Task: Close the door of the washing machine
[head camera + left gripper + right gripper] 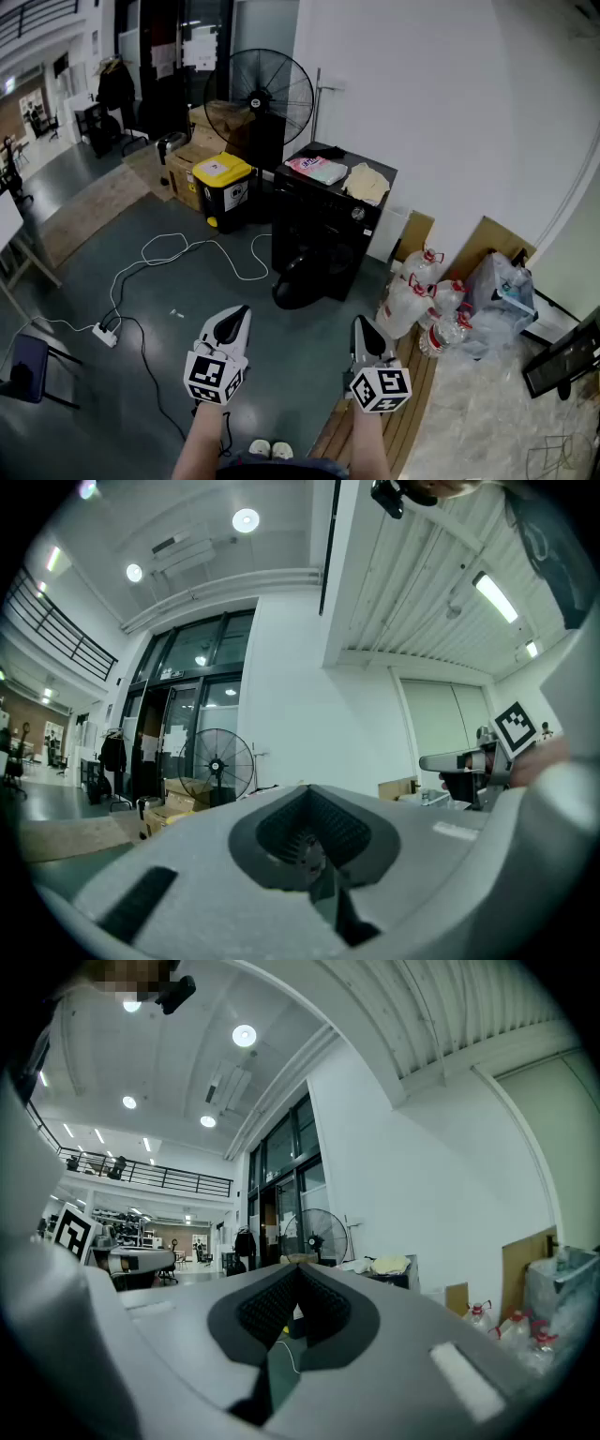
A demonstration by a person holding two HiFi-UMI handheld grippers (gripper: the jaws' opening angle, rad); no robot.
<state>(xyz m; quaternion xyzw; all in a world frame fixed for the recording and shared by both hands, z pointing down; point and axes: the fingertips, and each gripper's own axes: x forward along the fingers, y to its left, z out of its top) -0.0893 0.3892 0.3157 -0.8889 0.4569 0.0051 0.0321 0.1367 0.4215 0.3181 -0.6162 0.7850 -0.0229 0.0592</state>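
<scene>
Washing machine (323, 230): black, front-loading, standing on the grey floor at the middle of the head view, with its back to the white wall.

- Door (298, 281): round and dark, swung open from the lower front of the machine, out over the floor on its left.
- Chair (23, 370): dark, at the far left edge, well apart from the machine.
- Power strip (105, 335): white, on the floor near the chair.
- White cable (178, 248): runs in loops from the strip across the floor toward the machine's left side.
- Cardboard boxes (187, 169): stacked behind the cable, touching the bin.
- Yellow bin (222, 190): black base, yellow lid, just beside the machine's left.
- Left gripper (239, 314): in the foreground, held level and pointing toward the machine. Jaws closed together, nothing between them. Well apart from the door.
- Fan (259, 94): black pedestal type with a round cage, behind the bin and the machine's left corner.
- Pink pack (317, 169): flat on the machine's top, left half.
- Beige cloth (366, 183): crumpled on the machine's top, right half, beside the pack.
- Right gripper (360, 323): in the foreground beside the left one and level. Jaws meet at the tips and hold nothing. Clear of the machine.
- Water bottles (417, 300): several large clear ones with red caps, clustered on the floor by the machine's right side.
- Plastic bags (502, 291): clear, heaped right of the bottles against the wall.
</scene>
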